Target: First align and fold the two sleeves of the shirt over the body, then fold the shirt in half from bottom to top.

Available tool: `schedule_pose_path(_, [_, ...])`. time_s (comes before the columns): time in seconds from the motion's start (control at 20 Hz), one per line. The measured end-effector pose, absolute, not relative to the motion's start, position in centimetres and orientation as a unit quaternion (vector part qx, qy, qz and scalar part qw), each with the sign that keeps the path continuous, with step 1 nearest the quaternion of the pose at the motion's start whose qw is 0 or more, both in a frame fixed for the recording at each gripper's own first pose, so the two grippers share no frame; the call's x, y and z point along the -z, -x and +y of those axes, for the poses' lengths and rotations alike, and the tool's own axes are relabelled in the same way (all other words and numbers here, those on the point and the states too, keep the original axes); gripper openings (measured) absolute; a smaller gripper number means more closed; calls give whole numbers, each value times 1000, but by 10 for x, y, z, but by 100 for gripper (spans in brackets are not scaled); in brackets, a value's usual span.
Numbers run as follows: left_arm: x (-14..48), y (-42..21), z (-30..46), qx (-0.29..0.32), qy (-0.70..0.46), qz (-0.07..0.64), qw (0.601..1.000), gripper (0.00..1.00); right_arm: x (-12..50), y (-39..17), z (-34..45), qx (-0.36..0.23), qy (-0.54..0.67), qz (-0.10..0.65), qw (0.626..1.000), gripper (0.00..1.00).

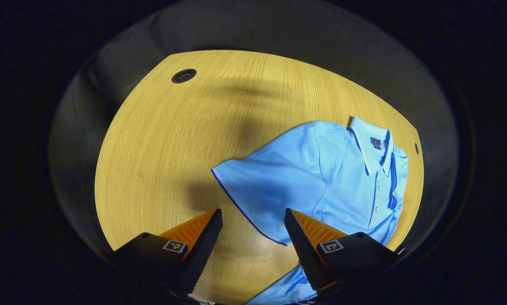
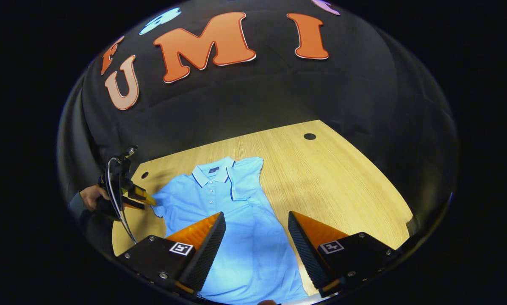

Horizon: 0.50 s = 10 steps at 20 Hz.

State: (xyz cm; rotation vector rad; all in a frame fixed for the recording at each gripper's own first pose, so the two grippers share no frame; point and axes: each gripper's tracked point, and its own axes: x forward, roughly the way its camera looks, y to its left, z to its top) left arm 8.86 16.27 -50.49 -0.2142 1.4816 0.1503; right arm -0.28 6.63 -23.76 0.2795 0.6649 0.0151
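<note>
Two grippers, left (image 1: 253, 237) and right (image 2: 256, 241), hang with jaws wide open and empty over a blue shirt (image 2: 232, 220) lying flat on the counter (image 2: 342, 182). One sleeve (image 1: 257, 190) sits just ahead of the left jaws; a shallow pinch there could likely drag and bunch the cloth.

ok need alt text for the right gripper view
A light blue polo shirt lies collar-away on a wooden table, one sleeve already folded over the body. The right gripper hangs open above its lower half. At far left, a hand brings the left gripper to the other sleeve.
</note>
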Motion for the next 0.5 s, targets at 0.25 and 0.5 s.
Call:
schedule_pose_path(0.25, [520,-88,168,-90,81,687,716,96,240,12,60,0,-142,330,933,93])
schedule_pose_path(0.5, [522,-98,159,-94,74,679,724,80,240,16,53,7,-163,328,930,93])
